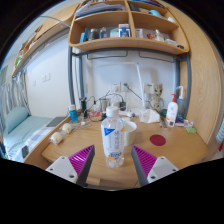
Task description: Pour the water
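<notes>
One cluttered wooden desk (170, 150) under wall shelves (128, 42), gripper (113, 160) around a water bottle (113, 138).

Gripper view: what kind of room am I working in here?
Probably a dorm room or small bedroom study: a cluttered wooden desk, stocked wooden shelves above it, and a bed alongside. A plastic water bottle stands between the gripper fingers.

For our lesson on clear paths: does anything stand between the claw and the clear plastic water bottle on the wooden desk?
Nothing visible does. The clear plastic water bottle with a white label stands upright between the open claw fingers, on the wooden desk.
</notes>
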{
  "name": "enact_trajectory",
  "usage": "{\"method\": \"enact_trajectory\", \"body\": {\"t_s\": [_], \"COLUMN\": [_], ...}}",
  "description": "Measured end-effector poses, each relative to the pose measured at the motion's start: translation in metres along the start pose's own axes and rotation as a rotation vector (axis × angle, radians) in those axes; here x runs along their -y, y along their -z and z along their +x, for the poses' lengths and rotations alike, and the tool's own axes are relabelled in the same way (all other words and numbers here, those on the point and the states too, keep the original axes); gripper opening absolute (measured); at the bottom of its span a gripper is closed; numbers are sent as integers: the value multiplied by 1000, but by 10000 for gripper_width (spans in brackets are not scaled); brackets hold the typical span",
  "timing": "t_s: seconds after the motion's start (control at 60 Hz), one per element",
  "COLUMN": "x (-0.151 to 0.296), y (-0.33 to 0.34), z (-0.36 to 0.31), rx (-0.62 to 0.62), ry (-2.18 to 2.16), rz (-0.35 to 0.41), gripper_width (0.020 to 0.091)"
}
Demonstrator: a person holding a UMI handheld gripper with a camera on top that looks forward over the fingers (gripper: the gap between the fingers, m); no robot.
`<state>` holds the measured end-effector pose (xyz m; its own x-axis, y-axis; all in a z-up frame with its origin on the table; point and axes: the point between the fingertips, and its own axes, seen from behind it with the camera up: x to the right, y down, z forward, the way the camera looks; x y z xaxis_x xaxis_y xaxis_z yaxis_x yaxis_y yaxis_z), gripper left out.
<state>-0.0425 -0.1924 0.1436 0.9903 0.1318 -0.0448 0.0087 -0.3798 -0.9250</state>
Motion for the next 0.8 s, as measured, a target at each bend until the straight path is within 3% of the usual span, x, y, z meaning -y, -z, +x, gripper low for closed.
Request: {"method": "enact_trajectory", "body": {"t_s": [0.083,0.35,0.433,0.467,0.617,0.8], "x": [-20,-13,-11,-7,-3,-3], "y": [-50,-108,-117,-119,-120,-122], "z": [-40,-30,-29,-31,-45,-32], "rx": [6,-33,-45,-43,-18,-76], "ry": [0,36,34,39,110,8], "rz": [12,52,76,98,156,186], "gripper_width": [748,747,662,545,461,391]}}
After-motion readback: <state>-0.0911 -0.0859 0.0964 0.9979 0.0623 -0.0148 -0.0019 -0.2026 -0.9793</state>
